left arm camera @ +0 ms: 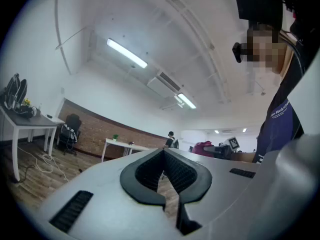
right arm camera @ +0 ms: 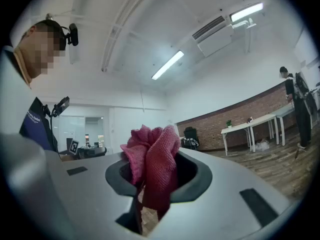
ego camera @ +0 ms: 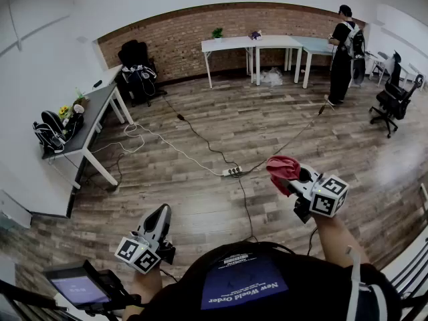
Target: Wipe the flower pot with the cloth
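My right gripper [ego camera: 289, 176] is held up at the right of the head view, shut on a crumpled pink-red cloth [ego camera: 283, 167]. In the right gripper view the cloth [right arm camera: 152, 156] bunches out between the dark pads [right arm camera: 187, 176]. My left gripper [ego camera: 159, 221] is low at the left, its jaws together with nothing in them; the left gripper view looks along them [left arm camera: 164, 156] across the room. A small potted green plant [ego camera: 217, 33] stands on the far white table [ego camera: 231, 45]. Both grippers are far from it, over the wooden floor.
A power strip [ego camera: 232, 171] with trailing cables lies on the floor ahead. A grey desk [ego camera: 90, 119] with yellow flowers [ego camera: 65, 112] and bags lines the left wall. A person [ego camera: 342, 52] stands at the back right tables, with an office chair [ego camera: 394, 99] nearby.
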A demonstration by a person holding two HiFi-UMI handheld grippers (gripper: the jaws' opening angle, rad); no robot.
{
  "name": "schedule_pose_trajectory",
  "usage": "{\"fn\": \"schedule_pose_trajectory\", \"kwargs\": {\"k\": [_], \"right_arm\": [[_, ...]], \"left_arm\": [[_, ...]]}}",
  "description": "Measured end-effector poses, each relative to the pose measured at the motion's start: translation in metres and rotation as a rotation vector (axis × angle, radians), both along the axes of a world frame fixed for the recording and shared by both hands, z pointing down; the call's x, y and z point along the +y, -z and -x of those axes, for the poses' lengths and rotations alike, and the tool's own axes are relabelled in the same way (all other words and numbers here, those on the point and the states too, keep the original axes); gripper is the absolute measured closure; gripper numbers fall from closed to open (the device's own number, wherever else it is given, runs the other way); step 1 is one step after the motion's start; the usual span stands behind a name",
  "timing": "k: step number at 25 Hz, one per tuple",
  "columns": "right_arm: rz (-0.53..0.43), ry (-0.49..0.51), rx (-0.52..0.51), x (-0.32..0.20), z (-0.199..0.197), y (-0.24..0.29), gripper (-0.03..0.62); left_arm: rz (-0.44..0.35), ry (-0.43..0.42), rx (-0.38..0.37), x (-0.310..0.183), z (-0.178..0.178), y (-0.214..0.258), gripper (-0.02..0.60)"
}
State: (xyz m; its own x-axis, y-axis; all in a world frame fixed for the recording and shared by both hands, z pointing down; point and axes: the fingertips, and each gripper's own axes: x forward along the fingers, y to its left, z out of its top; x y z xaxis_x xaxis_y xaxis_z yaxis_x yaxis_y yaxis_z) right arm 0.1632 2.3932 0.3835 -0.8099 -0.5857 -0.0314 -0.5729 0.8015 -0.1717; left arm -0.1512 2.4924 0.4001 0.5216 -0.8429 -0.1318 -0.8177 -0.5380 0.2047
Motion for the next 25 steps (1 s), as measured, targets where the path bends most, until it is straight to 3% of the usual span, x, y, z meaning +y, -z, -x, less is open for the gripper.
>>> {"fn": "schedule_pose_trajectory", "kwargs": {"k": [16, 21, 25], "right_arm": [[0.035, -0.006, -0.050, 0.001, -0.026, 0.007, 0.493], [0.043, 0.008, -0.039, -0.002, -0.046, -0.002, 0.491], [0.061, 0.028, -0.051, -0.023, -0.084, -0.017, 0.491]], "left_arm": [[0.028, -0.012, -0.008, -0.001, -0.023, 0.003, 0.580], [0.049, -0.015, -0.008, -0.006, -0.049, -0.005, 0.580], [0.071, -0.019, -0.017, -0.022, -0.097, -0.017, 0.580]]}}
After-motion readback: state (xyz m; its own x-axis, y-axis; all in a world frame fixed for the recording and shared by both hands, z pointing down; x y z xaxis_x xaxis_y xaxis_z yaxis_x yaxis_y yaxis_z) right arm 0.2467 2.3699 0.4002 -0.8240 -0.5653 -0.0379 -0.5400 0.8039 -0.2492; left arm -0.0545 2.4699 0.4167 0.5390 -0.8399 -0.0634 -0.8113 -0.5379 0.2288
